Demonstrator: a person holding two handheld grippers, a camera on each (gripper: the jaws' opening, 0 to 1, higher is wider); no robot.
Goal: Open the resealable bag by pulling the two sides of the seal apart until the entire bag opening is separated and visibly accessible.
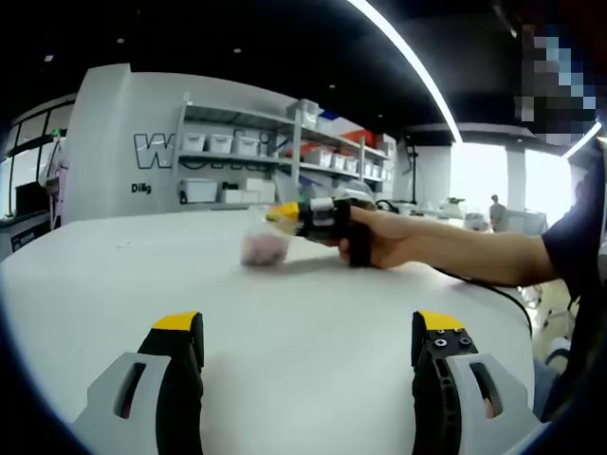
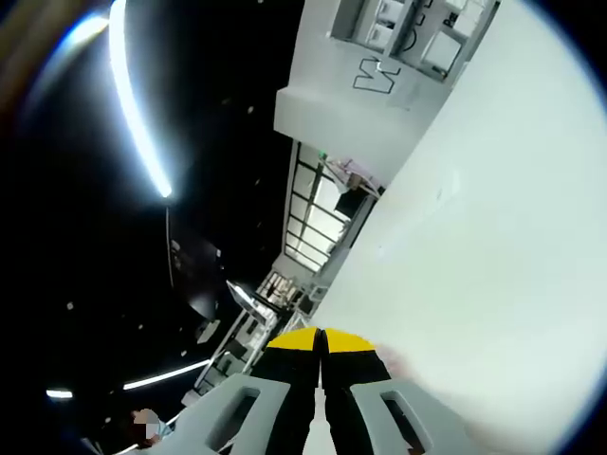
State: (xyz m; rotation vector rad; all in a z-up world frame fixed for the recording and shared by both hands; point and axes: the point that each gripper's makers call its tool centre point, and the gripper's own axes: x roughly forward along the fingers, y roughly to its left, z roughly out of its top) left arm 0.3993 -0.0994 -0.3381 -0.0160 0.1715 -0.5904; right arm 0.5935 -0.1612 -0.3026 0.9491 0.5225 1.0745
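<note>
The resealable bag (image 1: 265,245) rests on the white table (image 1: 313,360) at 12 o'clock of the left gripper view. The right gripper (image 1: 285,216), its yellow tips pressed together, meets the bag's top edge, probably pinching 1 seal side. The left gripper (image 1: 308,341) waits spread, free to take the other side.

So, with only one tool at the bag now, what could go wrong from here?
1. The right tool meets the bag at one top edge; its jaws look closed in its own view. Pulling now may drag the whole bag across the white table instead of parting the seal.
2. The left tool is open and far away, so nothing holds the other side.
3. The bag is blurred; the grip is uncertain.
</note>
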